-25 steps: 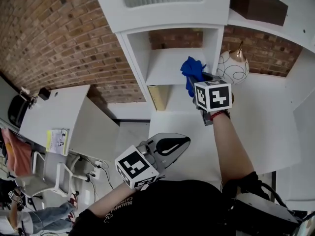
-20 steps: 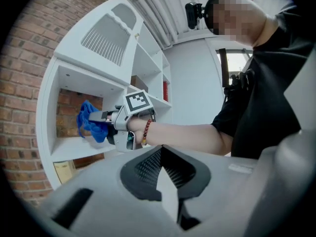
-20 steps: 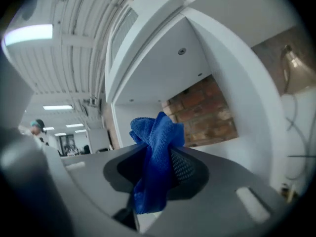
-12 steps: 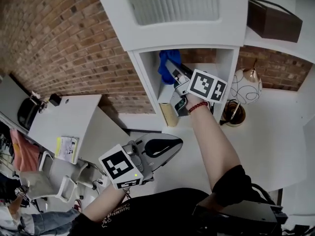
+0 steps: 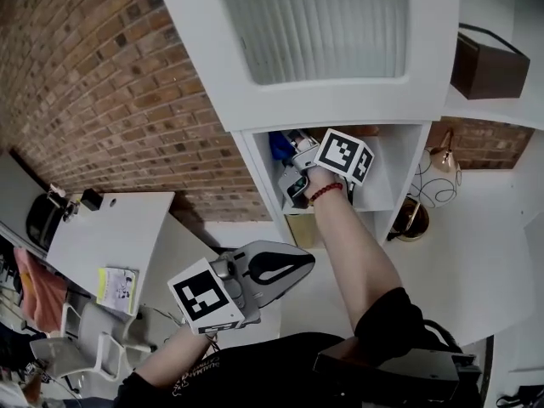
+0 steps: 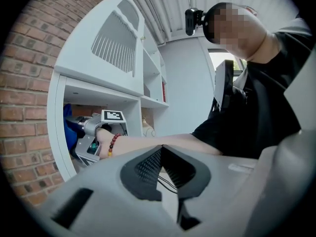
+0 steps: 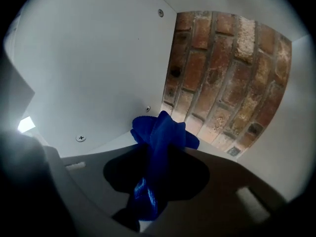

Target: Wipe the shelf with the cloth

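Cloth [image 7: 163, 132]: blue fabric, soft and mostly matt, with a faint sheen on the fold low between the jaws.
Shelf [image 7: 89, 73]: white board, smooth, matt to low satin. Small bright metal screw heads [image 7: 81, 138] sit flush in the side panel.
Brick wall [image 7: 222, 83] behind: bare brick, rough and pitted, matt, with gritty pale mortar.
Right gripper [image 7: 153, 157]: grey plastic, smooth, matt.
Left gripper [image 6: 160, 152]: same grey matt plastic. Inner pads [image 6: 145, 167] are black with a fine ribbed texture.
Marker cube [image 5: 344, 155]: matt faces, black print on white.
Bracelet [image 6: 113, 144]: glossy round beads.
Box [image 5: 489, 62]: dark brown, matt; material cannot be told.
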A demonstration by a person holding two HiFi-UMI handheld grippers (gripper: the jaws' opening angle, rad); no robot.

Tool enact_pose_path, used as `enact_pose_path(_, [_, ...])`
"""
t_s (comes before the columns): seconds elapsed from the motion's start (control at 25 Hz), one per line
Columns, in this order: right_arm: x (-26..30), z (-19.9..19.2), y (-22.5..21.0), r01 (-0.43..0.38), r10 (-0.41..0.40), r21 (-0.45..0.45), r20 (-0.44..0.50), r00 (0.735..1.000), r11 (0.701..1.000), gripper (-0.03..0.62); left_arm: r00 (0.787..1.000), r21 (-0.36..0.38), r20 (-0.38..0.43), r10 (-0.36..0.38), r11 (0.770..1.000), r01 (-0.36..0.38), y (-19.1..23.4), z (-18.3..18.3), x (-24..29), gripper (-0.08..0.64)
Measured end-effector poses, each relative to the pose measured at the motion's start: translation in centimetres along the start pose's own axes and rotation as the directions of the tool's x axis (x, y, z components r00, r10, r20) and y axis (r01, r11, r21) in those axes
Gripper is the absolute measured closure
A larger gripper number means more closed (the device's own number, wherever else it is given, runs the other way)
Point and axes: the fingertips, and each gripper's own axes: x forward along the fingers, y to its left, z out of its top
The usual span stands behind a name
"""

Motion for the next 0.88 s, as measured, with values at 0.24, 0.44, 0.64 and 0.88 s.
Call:
enact_pose_path(0.24, [0.4, 0.1, -0.2, -0.007, 0.007, -0.004, 0.001, 1.0, 1.0, 0.48, 1.0, 0.038, 0.015, -0.026, 0.999, 0.025, 0.6, 0.4, 0.1, 0.558])
enact_pose_path(0.44, [0.5, -0.4, -1.2, 0.06, -0.061, -0.007, -0.048, 0.997, 0.998, 0.482, 0.999, -0.01, 0.002, -0.034, 0.999, 0.034, 0.7, -0.3, 0.2, 0.558])
enact_pose_path(0.64, [0.3, -0.8, -2.1, 0.119, -0.117, 0.02, -0.095, 0.989, 0.993, 0.483, 0.999, -0.044, 0.004, -0.042, 0.998, 0.042, 0.5, -0.6, 0.3, 0.558])
enact_pose_path(0.88, [-0.1, -1.5, -3.7, 0.186, -0.176, 0.071, -0.127, 0.976, 0.98, 0.483, 1.0, -0.05, 0.014, -0.025, 0.998, 0.026, 0.3, -0.8, 0.3, 0.558])
